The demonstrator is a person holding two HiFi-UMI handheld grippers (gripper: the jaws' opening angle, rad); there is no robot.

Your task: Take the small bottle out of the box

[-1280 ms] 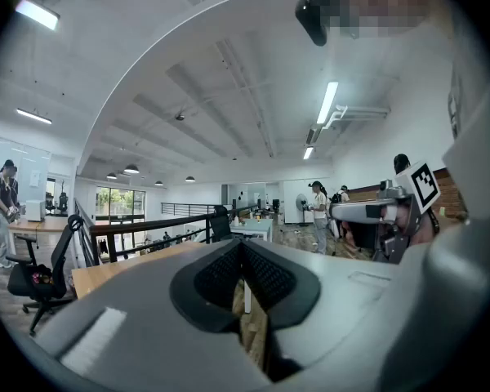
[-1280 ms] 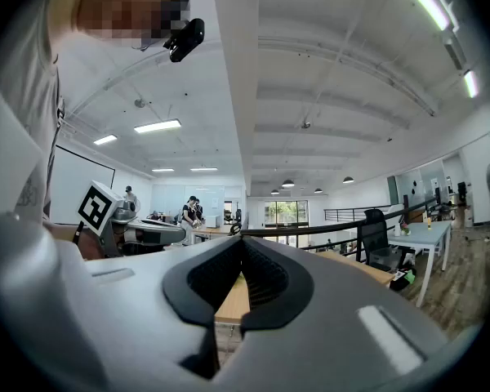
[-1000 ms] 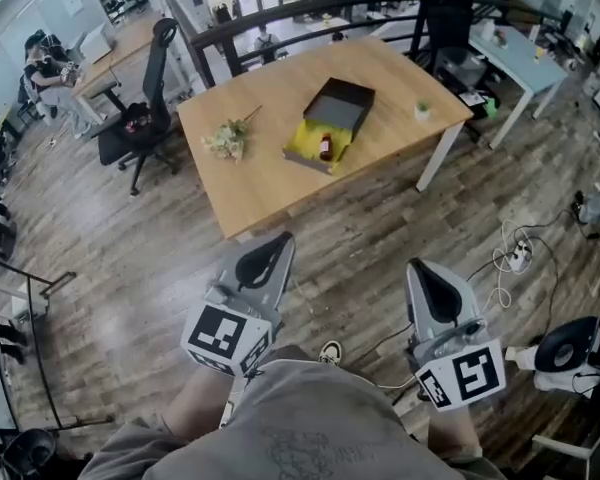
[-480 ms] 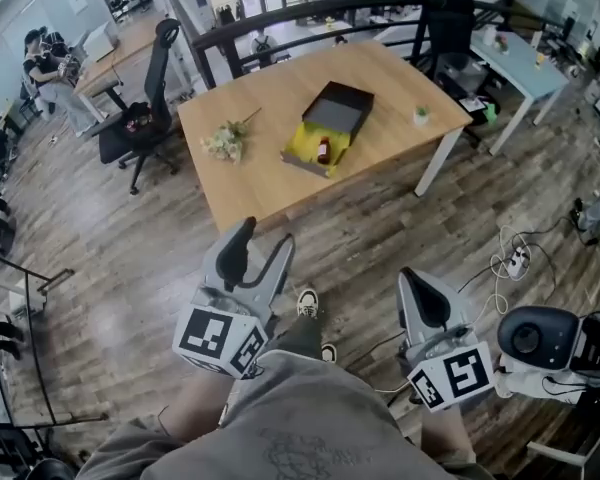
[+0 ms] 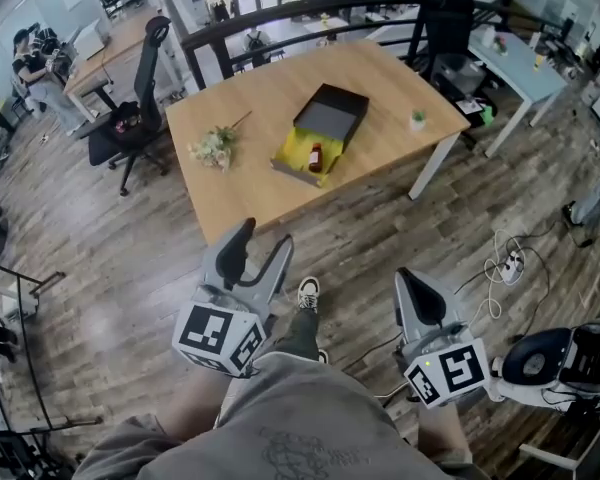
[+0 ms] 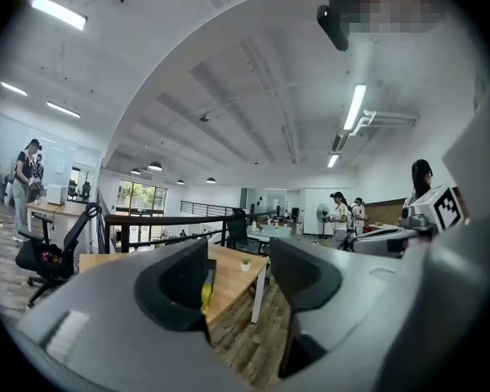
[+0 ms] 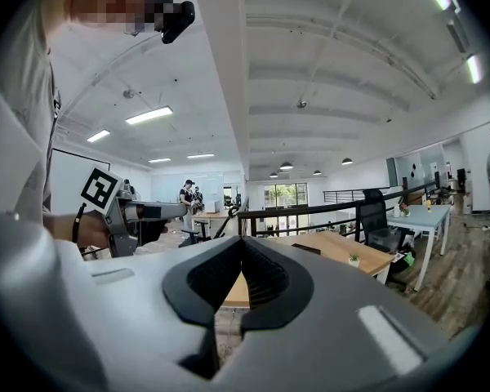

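Note:
A small dark red bottle (image 5: 315, 156) lies in the yellow-lined open box (image 5: 302, 151) on the wooden table (image 5: 250, 183), with the black lid (image 5: 331, 116) raised behind it. Both grippers hover over the floor, well short of the table. My left gripper (image 5: 260, 247) is opening its jaws with nothing between them; the left gripper view shows the wide gap of the left gripper (image 6: 238, 274), with the yellow box (image 6: 206, 289) far beyond. My right gripper (image 5: 421, 295) is shut and empty; in the right gripper view the right gripper (image 7: 241, 247) has its pads touching.
A bunch of dried flowers (image 5: 212, 148) and a small potted plant (image 5: 418, 118) sit on the table. A black office chair (image 5: 130, 118) stands to its left, a railing (image 5: 280, 23) behind it. Cables and a power strip (image 5: 510, 263) lie on the wooden floor at right.
The left gripper's jaws have gone from shut to wide open. The right gripper dropped slightly lower in the head view, and a shoe has stepped forward between the grippers.

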